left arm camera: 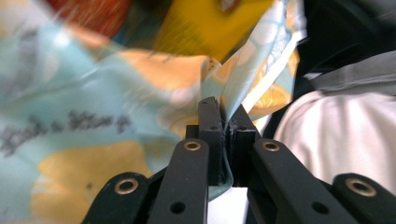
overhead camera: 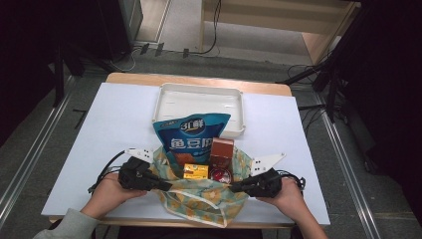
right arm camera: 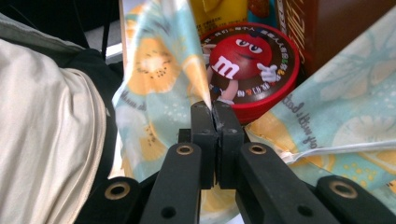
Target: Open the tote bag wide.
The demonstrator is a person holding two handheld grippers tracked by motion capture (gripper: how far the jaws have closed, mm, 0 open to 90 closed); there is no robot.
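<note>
A pale blue cloth bag (overhead camera: 199, 196) with orange fruit prints lies open on the white table near the front edge. Inside it stand a blue snack pouch (overhead camera: 191, 137), a brown box (overhead camera: 221, 149), a small yellow box (overhead camera: 195, 171) and a round red candy tin (overhead camera: 220, 174). My left gripper (overhead camera: 166, 186) is shut on the bag's left rim; its own view shows the cloth (left arm camera: 140, 93) pinched between the pads. My right gripper (overhead camera: 234, 187) is shut on the right rim, with the cloth (right arm camera: 159, 79) clamped and the candy tin (right arm camera: 252, 70) just beyond.
A white plastic tray (overhead camera: 199, 99) sits behind the bag at the table's far middle. The person's pale sleeve (right arm camera: 46, 140) is close beside the right gripper. Cables trail from both grippers near the front edge (overhead camera: 109, 167).
</note>
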